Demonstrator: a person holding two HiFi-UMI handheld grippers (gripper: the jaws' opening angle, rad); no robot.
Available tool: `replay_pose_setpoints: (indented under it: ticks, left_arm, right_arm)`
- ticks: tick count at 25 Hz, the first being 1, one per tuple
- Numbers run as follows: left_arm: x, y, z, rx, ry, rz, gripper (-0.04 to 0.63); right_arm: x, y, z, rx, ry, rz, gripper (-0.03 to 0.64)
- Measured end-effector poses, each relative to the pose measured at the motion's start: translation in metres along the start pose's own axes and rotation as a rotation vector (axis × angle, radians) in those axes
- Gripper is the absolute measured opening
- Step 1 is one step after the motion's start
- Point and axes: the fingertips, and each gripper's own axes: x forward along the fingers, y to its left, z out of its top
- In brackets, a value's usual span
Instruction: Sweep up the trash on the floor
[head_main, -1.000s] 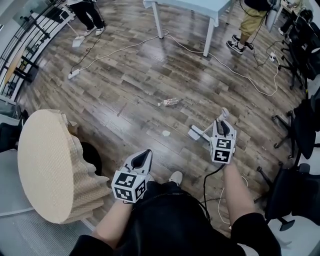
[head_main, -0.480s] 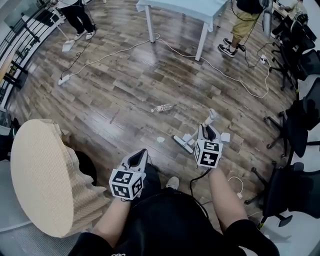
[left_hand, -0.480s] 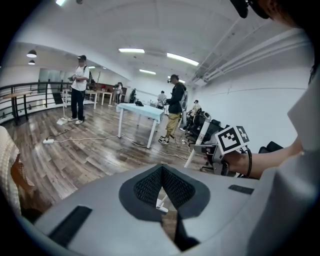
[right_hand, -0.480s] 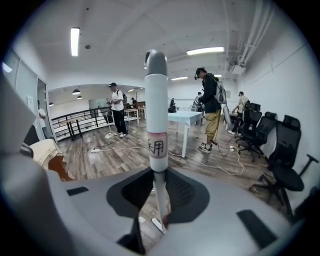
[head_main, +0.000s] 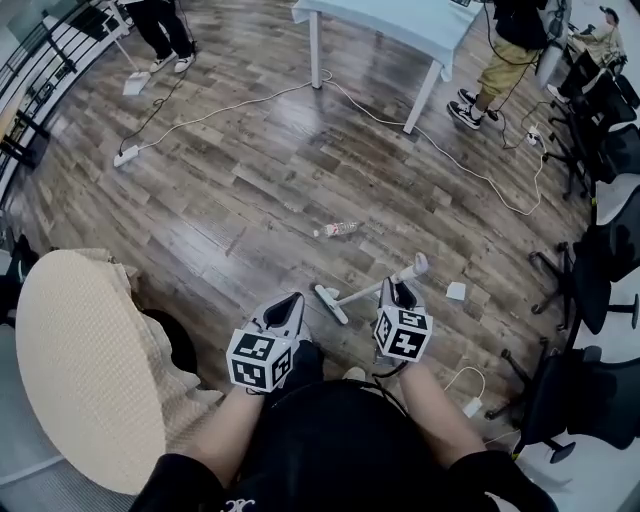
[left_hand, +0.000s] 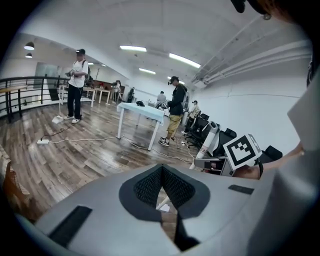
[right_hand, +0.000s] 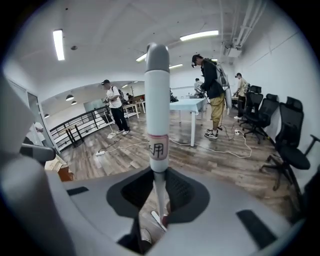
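Right claw is pinched on the thin shaft of the broom. In the right gripper view the shaft runs up between the jaws, and the thick white grip with its grey cap stands above them. The grip looks low and firm, probably so the head can be steered rather than dragged.

The broom lies at a slant over the floor. Its head is down, just ahead of the left claw, and the grey cap points away to the right.

Left claw has its jaws pressed together with nothing between them. It is held close to the body, apparently idle and out of the broom's way.

Trash:
- A crushed plastic bottle lies on open floor beyond the broom head, apart from it.
- A white paper scrap lies to the right of the handle, near it.

No dustpan is in view.

Judgement: the sweep is at an early stage, since neither item has been gathered. The head sits between the person and the bottle, so reaching the bottle calls for pushing the head out past it and drawing back.
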Motion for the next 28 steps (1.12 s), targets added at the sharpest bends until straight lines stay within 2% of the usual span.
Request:
replay_pose_setpoints:
  ticks: [3, 9, 18, 23, 28]
  left_arm:
    - [0.005, 0.027, 0.004, -0.008, 0.013, 0.004, -0.003]
    - [0.016, 0.055, 0.021, 0.023, 0.039, -0.019, -0.003]
    - [0.033, 0.062, 0.027, 0.051, 0.080, -0.073, -0.003]
    - [0.042, 0.055, 0.029, 0.067, 0.092, -0.109, -0.003]
    - [0.046, 0.056, 0.036, 0.072, 0.085, -0.127, -0.003]
  right_arm:
    - [0.024, 0.004, -0.001, 0.066, 0.017, -0.035, 0.087]
    - [0.058, -0.027, 0.001, 0.174, 0.011, -0.158, 0.087]
    - [0.057, -0.114, 0.011, 0.297, -0.030, -0.368, 0.087]
    - [0.047, -0.146, 0.018, 0.300, -0.050, -0.424, 0.087]
    - [0.040, -0.155, 0.023, 0.290, -0.048, -0.472, 0.087]
